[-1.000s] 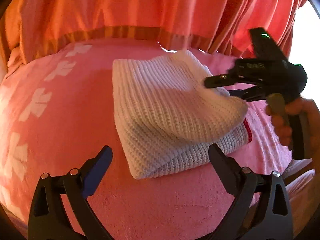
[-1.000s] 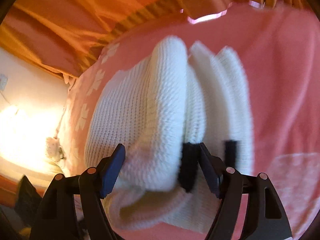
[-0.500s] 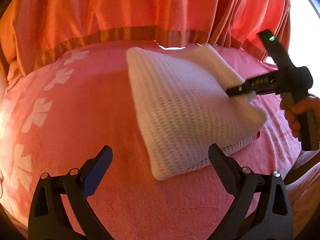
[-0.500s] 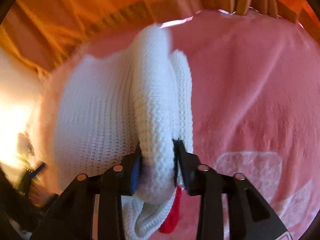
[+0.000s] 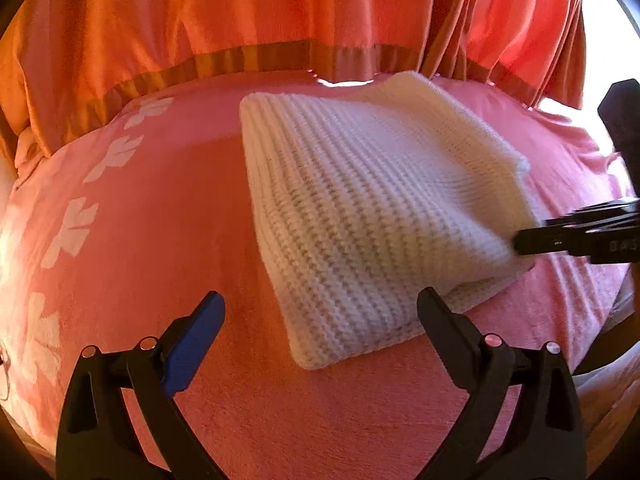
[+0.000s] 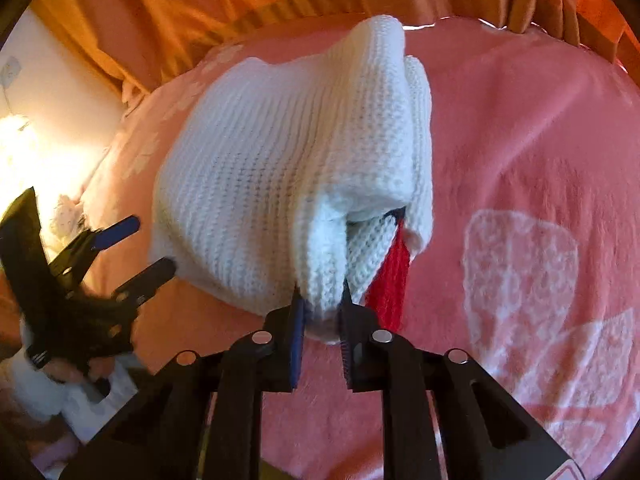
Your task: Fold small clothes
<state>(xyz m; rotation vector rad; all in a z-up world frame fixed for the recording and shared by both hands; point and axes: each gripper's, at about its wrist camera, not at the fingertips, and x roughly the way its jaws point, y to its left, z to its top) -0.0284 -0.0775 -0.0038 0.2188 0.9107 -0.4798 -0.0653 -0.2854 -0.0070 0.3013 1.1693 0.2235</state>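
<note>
A folded white knitted garment (image 5: 368,208) lies on a pink blanket (image 5: 152,216). In the right wrist view the garment (image 6: 272,168) shows stacked layers and a red strip (image 6: 390,280) at its near edge. My right gripper (image 6: 322,312) is shut on a white fold of that edge and lifts it a little; it also shows at the right in the left wrist view (image 5: 520,246). My left gripper (image 5: 320,320) is open and empty, just in front of the garment's near corner. It also shows at the left in the right wrist view (image 6: 140,248).
An orange curtain (image 5: 280,12) hangs behind the blanket's far edge. The blanket has white flower prints (image 5: 72,232) on the left and a large white print (image 6: 528,280) on the right. A lit wall (image 6: 48,92) lies beyond the left side.
My right gripper closed on the garment's right edge and drew it to the right. The garment shifted right and turned a little. My left gripper stayed open.
</note>
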